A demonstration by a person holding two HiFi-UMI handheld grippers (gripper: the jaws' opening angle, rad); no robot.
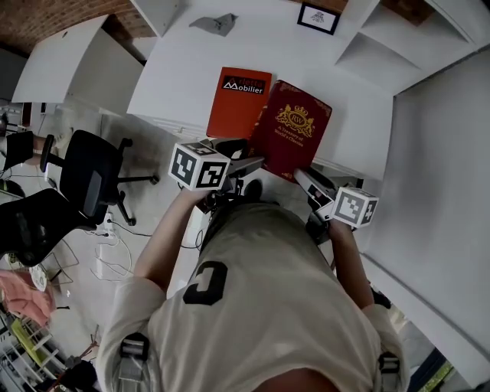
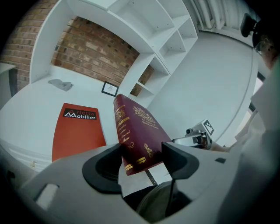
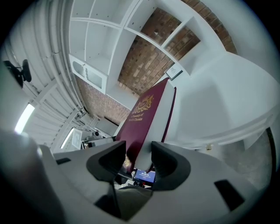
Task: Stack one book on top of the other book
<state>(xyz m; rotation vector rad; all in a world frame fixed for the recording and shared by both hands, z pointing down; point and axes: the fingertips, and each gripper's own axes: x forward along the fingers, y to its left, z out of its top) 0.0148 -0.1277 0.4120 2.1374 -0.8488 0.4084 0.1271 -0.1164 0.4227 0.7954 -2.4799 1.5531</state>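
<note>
A dark red book (image 1: 291, 130) with gold print hangs tilted above the white table's near edge, held at both near corners. My left gripper (image 1: 256, 163) is shut on its near left corner, the spine (image 2: 131, 140) between the pads. My right gripper (image 1: 305, 178) is shut on the near right corner, the red cover (image 3: 142, 118) and white page block between its jaws. An orange book (image 1: 239, 101) with a black title strip lies flat on the table just left of the red one; the orange book (image 2: 76, 131) also shows in the left gripper view.
A framed picture (image 1: 318, 17) and a grey scrap (image 1: 214, 24) lie at the table's (image 1: 184, 69) far side. White shelving (image 1: 413, 31) rises at the right. Black office chairs (image 1: 88, 180) stand on the floor to the left, below the table edge.
</note>
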